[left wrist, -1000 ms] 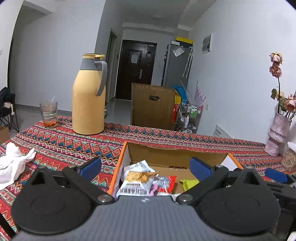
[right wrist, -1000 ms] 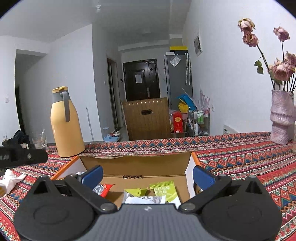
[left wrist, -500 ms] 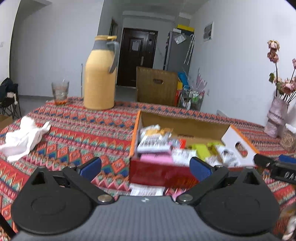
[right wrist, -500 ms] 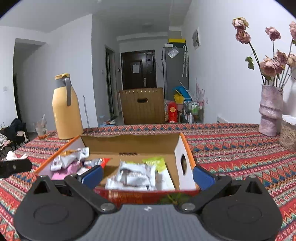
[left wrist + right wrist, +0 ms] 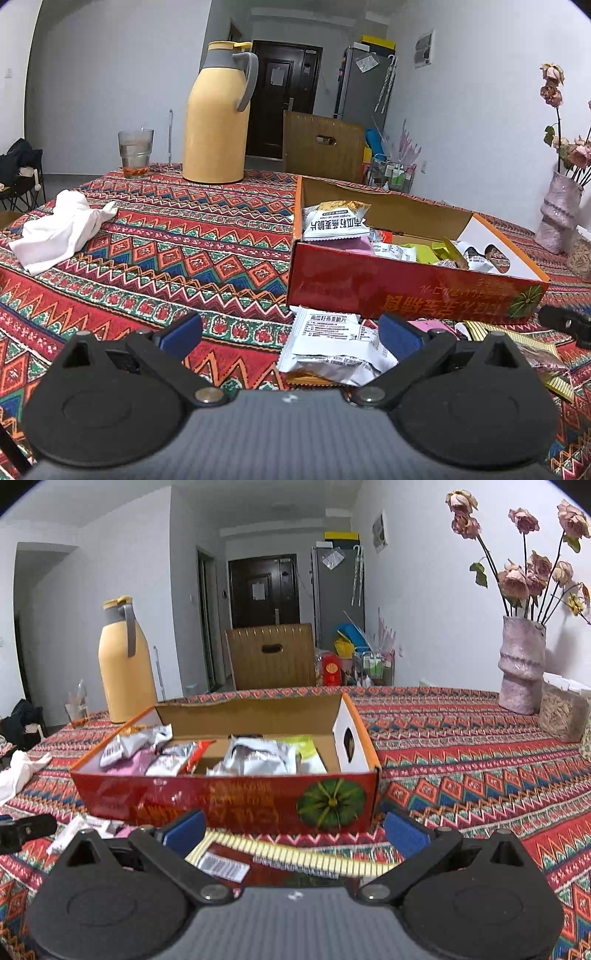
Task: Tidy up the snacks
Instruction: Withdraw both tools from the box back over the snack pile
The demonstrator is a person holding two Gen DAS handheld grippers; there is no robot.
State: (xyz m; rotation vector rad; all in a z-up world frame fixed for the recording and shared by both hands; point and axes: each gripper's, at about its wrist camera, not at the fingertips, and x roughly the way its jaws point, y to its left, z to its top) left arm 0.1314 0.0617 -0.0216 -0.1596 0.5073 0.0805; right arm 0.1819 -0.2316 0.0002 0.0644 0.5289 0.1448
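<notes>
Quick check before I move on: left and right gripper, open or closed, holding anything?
Left gripper: open, holding nothing; a white snack packet lies on the table between its fingers.
Right gripper: open, holding nothing.

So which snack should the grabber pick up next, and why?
Probably the left gripper should ease down and close on the white packet. Its jaws are open and empty, and that packet lies on the tablecloth right between them, outside the red box where the other snacks sit.
</notes>
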